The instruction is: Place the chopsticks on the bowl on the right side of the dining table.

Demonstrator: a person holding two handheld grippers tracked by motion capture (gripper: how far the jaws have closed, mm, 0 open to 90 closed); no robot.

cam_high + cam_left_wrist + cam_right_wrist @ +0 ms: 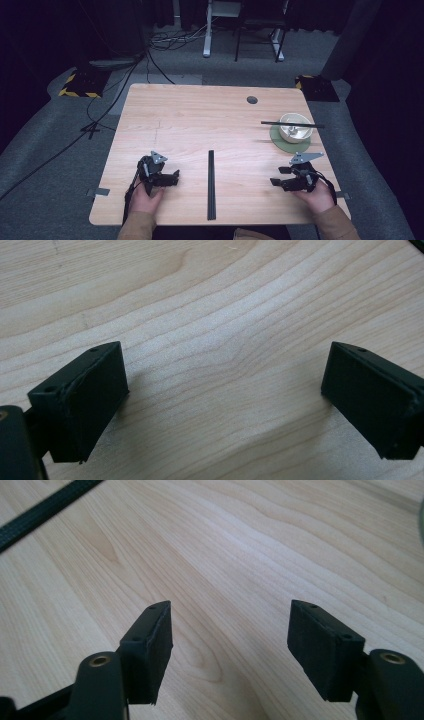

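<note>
No writing or label can be read on anything here. A white bowl stands on a round green mat at the far right of the pale wooden surface; something pale lies inside the bowl, too small to identify. A thin black stick rests flat across the bowl's rim, jutting out on both sides. A longer black strip, straight and narrow, lies on the bare wood in the middle near the front edge, running front to back. A small dark round hole sits in the surface toward the far edge.

The left tool rests low at the front left, held by a hand, with a grey three-cornered plate on top. In the left gripper view its jaws stand wide apart over the wood grain, with nothing between the black rectangular pads. The right tool sits at the front right in the other hand, just in front of the mat. In the right gripper view its jaws are likewise spread, nothing held between the pads, and the strip crosses the upper left corner.
</note>
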